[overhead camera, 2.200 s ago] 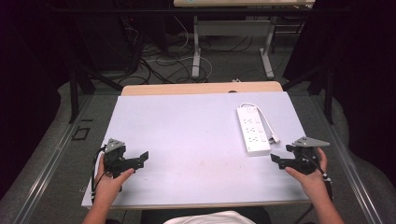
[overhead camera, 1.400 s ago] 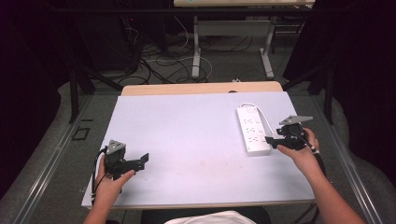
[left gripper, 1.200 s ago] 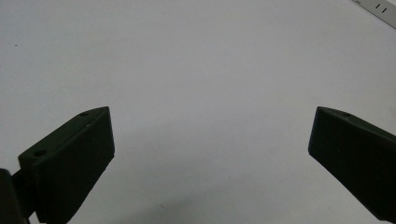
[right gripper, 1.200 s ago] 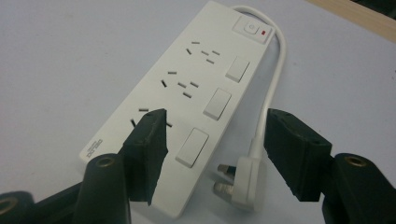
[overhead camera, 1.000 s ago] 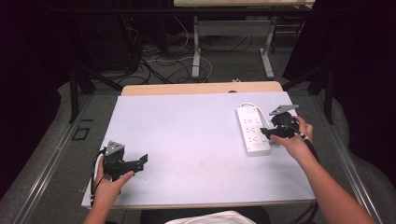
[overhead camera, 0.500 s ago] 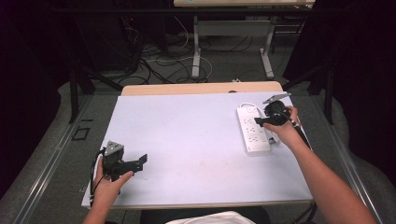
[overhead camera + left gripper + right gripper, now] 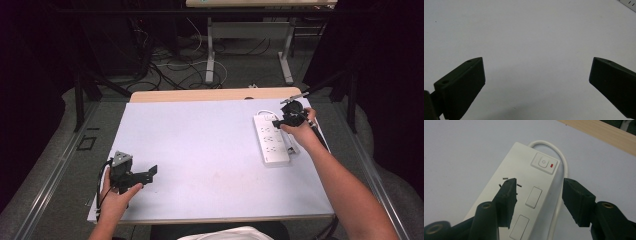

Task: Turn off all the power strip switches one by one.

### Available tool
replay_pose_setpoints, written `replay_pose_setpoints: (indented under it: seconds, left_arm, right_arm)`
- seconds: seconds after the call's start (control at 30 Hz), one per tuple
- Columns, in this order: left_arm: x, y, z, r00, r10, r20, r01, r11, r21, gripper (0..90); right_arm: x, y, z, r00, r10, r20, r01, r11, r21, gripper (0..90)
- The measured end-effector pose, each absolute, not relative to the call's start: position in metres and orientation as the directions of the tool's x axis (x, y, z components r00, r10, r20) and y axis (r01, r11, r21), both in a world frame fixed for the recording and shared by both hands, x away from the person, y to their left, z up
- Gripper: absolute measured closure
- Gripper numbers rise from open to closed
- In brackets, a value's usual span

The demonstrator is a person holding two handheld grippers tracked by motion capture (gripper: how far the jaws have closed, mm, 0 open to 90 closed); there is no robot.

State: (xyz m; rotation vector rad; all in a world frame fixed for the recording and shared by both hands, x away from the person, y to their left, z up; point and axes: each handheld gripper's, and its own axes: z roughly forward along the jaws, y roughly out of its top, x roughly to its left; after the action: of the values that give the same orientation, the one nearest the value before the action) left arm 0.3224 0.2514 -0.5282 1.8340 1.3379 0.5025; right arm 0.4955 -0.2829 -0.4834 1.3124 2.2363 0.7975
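A white power strip (image 7: 270, 138) lies on the right part of the pale table, its cord (image 7: 563, 167) looping round its far end. In the right gripper view the strip (image 7: 529, 185) shows a power button with a red light (image 7: 544, 163) and several sockets. My right gripper (image 7: 281, 121) hovers over the strip's far end, open, with one jaw above the sockets and the other past the strip's edge. My left gripper (image 7: 148, 173) rests near the table's front left corner, open wide over bare table, nothing between its jaws (image 7: 536, 75).
The table (image 7: 200, 150) has a wooden strip (image 7: 200, 95) along its far edge. Beyond it, cables and desk legs (image 7: 210, 55) lie on the floor. A person's forearms reach in from the bottom.
My right gripper has moved from the table's front right up and forward to the far end of the power strip, tilting down over it. The left gripper has stayed put.
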Motion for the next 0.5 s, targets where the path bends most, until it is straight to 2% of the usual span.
replay_pose_setpoints:
  seconds: [0.3, 0.5]
  left_arm:
    - [0.323, 0.251, -0.529, 0.364, 0.922, -0.133, 0.608, -0.127, 0.784, 0.3]
    - [0.323, 0.250, -0.530, 0.365, 0.922, -0.130, 0.611, -0.132, 0.781, 0.3]
  right_arm:
    - [0.508, -0.284, -0.488, -0.445, 0.894, -0.056, 0.655, 0.367, 0.661, 52.3]
    - [0.516, -0.280, -0.493, -0.412, 0.910, -0.033, 0.676, 0.330, 0.659, 65.1]
